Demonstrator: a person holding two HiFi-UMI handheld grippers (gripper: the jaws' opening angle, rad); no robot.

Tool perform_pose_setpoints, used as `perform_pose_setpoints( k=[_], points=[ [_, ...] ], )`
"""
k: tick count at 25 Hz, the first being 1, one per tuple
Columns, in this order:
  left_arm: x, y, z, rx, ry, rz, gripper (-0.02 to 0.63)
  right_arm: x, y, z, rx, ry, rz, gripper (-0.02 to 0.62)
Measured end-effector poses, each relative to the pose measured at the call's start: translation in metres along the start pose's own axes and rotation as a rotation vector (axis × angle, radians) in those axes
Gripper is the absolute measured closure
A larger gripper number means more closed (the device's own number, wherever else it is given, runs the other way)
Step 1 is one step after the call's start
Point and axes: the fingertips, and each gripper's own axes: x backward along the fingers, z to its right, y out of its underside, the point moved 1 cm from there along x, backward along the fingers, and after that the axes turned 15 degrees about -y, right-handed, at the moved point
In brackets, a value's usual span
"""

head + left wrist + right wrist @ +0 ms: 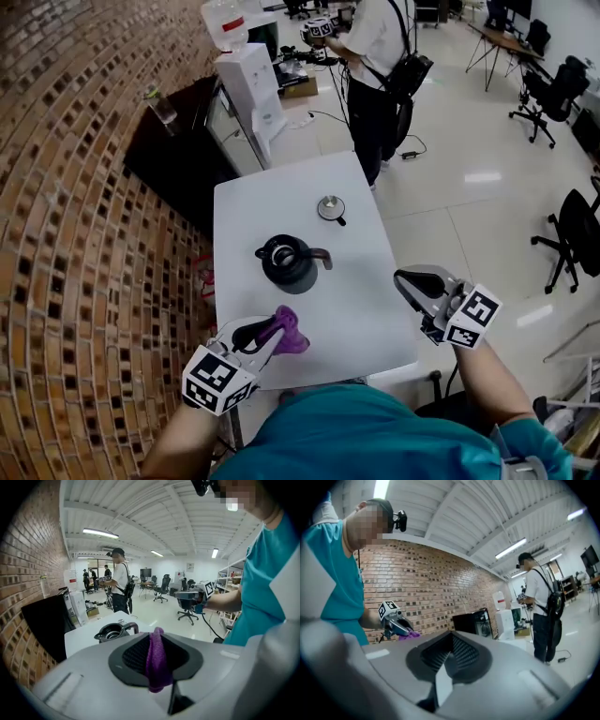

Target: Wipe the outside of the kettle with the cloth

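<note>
The black kettle (289,262) stands open-topped in the middle of the white table (356,309), its handle pointing right; it also shows in the left gripper view as the kettle (115,631). Its round lid (330,208) lies apart, farther back. My left gripper (277,324) is near the table's front left corner, short of the kettle, shut on a purple cloth (292,332) that hangs between the jaws as cloth (157,660). My right gripper (405,280) hovers off the table's right front edge, shut and holding nothing; in its own view the right gripper (451,656) has its jaws together.
A brick wall (75,234) runs along the left. Beyond the table's far end stand a black cabinet (183,141), a white water dispenser (251,89) and a person in a white shirt (375,66). Office chairs (572,234) are at the right.
</note>
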Motion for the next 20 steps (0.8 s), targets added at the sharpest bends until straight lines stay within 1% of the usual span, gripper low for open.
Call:
perform_pose_setpoints(
  k=[4, 7, 9, 11, 13, 15, 17, 20],
  points=[
    [0.052, 0.013, -0.001, 0.034, -0.046, 0.050, 0.535, -0.005, -0.005, -0.042, 0.020, -0.004, -0.001, 0.592],
    [0.107, 0.036, -0.008, 0.056, -0.079, 0.126, 0.534, -0.019, 0.001, -0.093, 0.030, 0.005, -0.023, 0.592],
    [0.154, 0.068, -0.010, 0.077, -0.082, 0.174, 0.535, -0.035, 0.013, -0.138, 0.035, 0.016, -0.035, 0.592],
    [0.204, 0.107, -0.015, 0.110, -0.085, 0.202, 0.534, -0.055, 0.026, -0.188, 0.003, 0.038, -0.009, 0.592],
    [0.250, 0.142, -0.019, 0.180, -0.081, 0.221, 0.535, -0.072, 0.038, -0.240, -0.046, 0.058, 0.011, 0.592],
    [0.290, 0.173, -0.017, 0.259, -0.062, 0.241, 0.535, -0.084, 0.048, -0.290, -0.068, 0.069, -0.004, 0.592],
    [0.324, 0.198, -0.017, 0.311, -0.059, 0.258, 0.535, -0.093, 0.051, -0.333, -0.067, 0.073, -0.016, 0.592],
    [0.362, 0.225, -0.010, 0.342, -0.081, 0.269, 0.535, -0.099, 0.047, -0.390, -0.034, 0.056, -0.037, 0.592]
  ],
)
